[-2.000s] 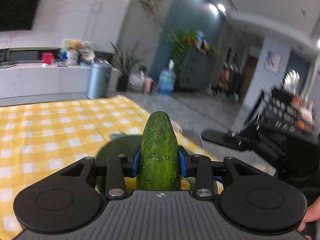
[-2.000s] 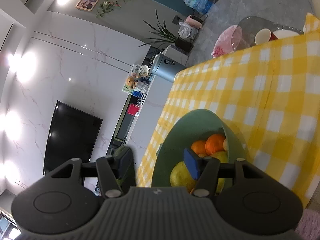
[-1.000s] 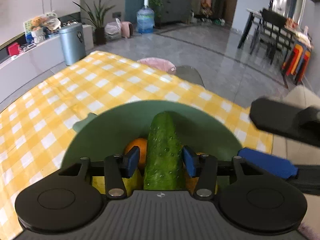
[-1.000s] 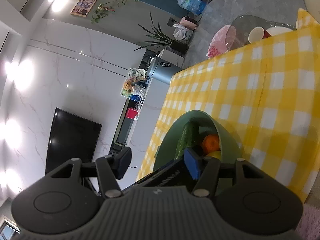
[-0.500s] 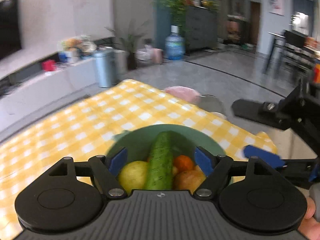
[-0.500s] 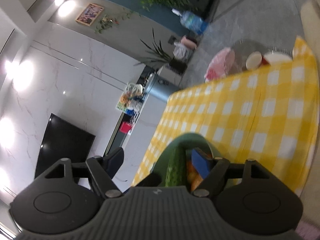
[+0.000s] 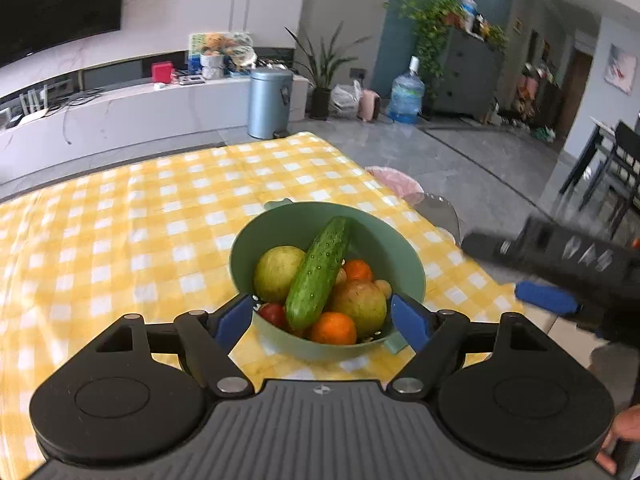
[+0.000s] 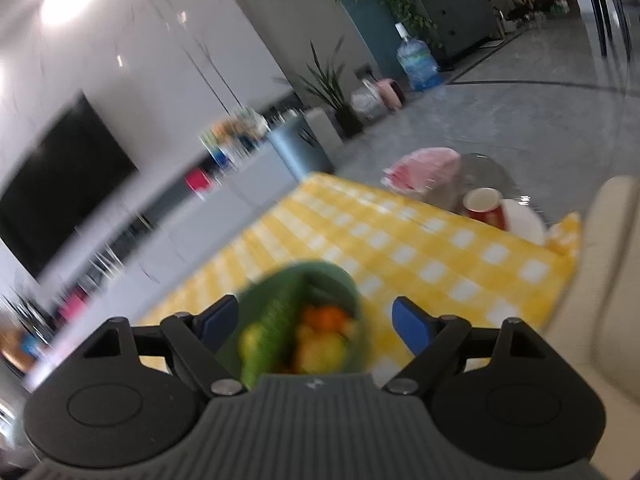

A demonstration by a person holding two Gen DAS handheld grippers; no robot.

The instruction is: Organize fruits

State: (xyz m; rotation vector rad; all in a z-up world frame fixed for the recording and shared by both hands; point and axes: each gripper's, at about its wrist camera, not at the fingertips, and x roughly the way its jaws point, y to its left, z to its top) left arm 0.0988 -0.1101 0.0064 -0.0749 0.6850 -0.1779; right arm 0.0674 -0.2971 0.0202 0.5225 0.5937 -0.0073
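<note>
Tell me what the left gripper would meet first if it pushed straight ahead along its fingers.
Most likely the green bowl: the open left gripper points at its near side, with the cucumber and an orange just behind the rim. Depth is uncertain, so it might pass over the rim into the fruit.

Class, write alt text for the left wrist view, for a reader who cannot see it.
A cucumber leans across oranges and other fruit in a green bowl on a yellow checked tablecloth. The open left gripper frames the bowl's near side, holding nothing.
</note>
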